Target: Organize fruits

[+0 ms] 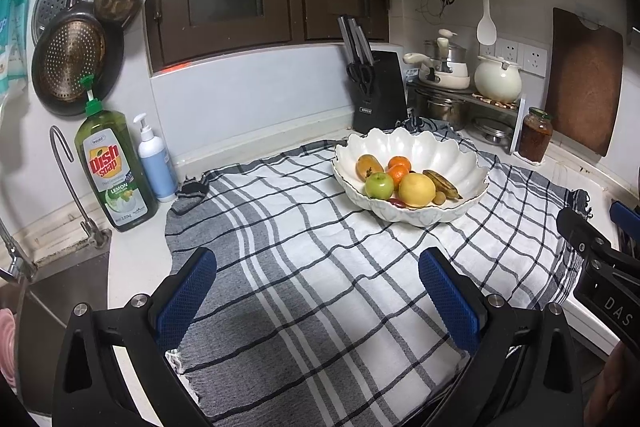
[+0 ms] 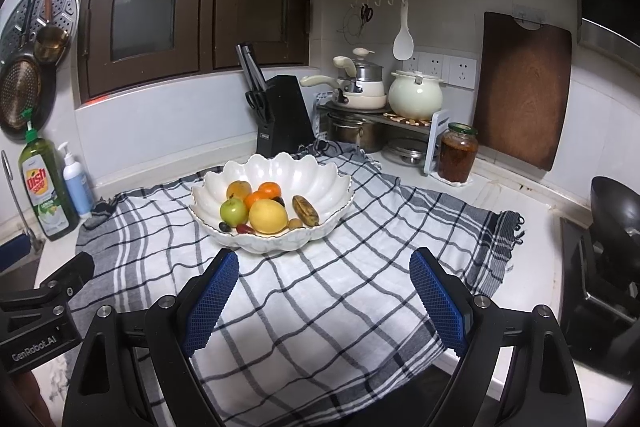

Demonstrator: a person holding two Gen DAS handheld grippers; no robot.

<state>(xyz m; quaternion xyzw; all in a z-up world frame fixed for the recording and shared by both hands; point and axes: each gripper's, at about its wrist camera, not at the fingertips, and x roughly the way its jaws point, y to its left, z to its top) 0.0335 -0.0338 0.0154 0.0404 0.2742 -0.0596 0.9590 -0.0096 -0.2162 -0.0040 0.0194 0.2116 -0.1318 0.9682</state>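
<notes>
- Bowl point(image 2: 312, 183): white, scalloped rim, standing on the checked cloth point(image 2: 320, 307) toward the back of the counter, ahead of both my tongs.
- Fruit, all inside the bowl: a green apple point(image 2: 233, 211) at front left, a large yellow fruit point(image 2: 268, 216) touching it on the right, two oranges point(image 2: 269, 190) behind, a yellow-orange fruit point(image 2: 239, 190) at back left, a spotted banana point(image 2: 305, 210) to the right. Small pieces along the front rim; I cannot tell what they are.
- Left tongs point(image 1: 318, 291): I see the blue pads spread wide over the cloth, nothing between them.
- Right tongs point(image 2: 324, 293): likewise spread wide, holding nothing, short of the bowl.
- Knife block point(image 2: 282, 115): black, just behind the bowl.
- Jar point(image 2: 457, 153): dark contents, right of the bowl, near the pot rack point(image 2: 400, 123).
- Cutting board point(image 2: 522, 89): leaning on the right wall.
- Dish soap bottle point(image 1: 114, 167): green, far left by the tap point(image 1: 68, 179), a white pump bottle point(image 1: 154, 159) beside it.
</notes>
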